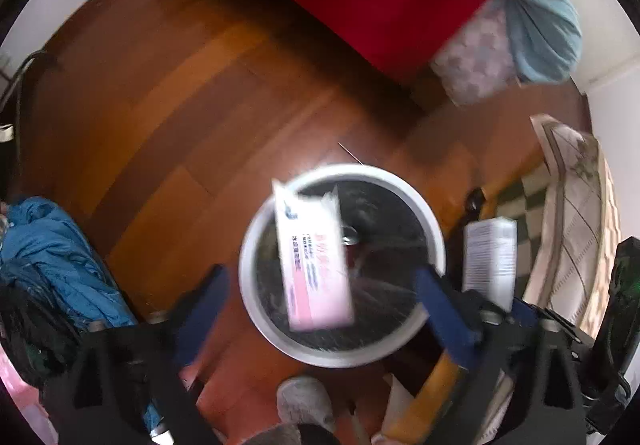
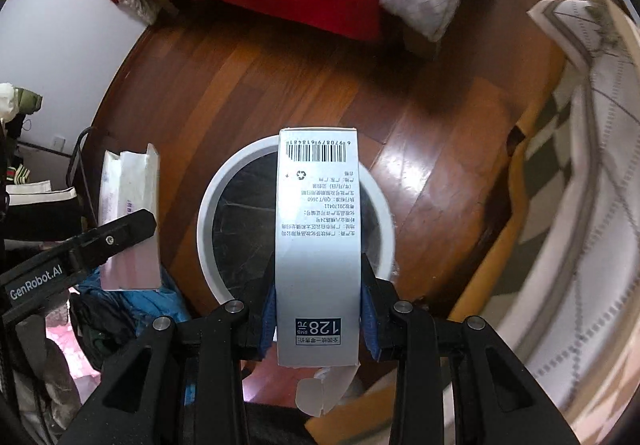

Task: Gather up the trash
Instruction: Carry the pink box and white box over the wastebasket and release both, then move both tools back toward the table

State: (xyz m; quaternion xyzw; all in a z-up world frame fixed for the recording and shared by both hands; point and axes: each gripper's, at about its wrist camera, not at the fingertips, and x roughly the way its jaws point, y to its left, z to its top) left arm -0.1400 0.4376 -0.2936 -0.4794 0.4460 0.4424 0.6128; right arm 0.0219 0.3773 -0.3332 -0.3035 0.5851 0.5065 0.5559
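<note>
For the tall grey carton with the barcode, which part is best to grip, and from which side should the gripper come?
Grip the grey carton across its two narrow long sides, near the price-label end, coming along its length from that end. The right gripper holds it this way: the flat parallel sides suit the pads, and the barcode end hangs free over the white bin.

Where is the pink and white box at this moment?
In the left wrist view, the pink and white box is over the white trash bin, loose between the open left tongs.
</note>
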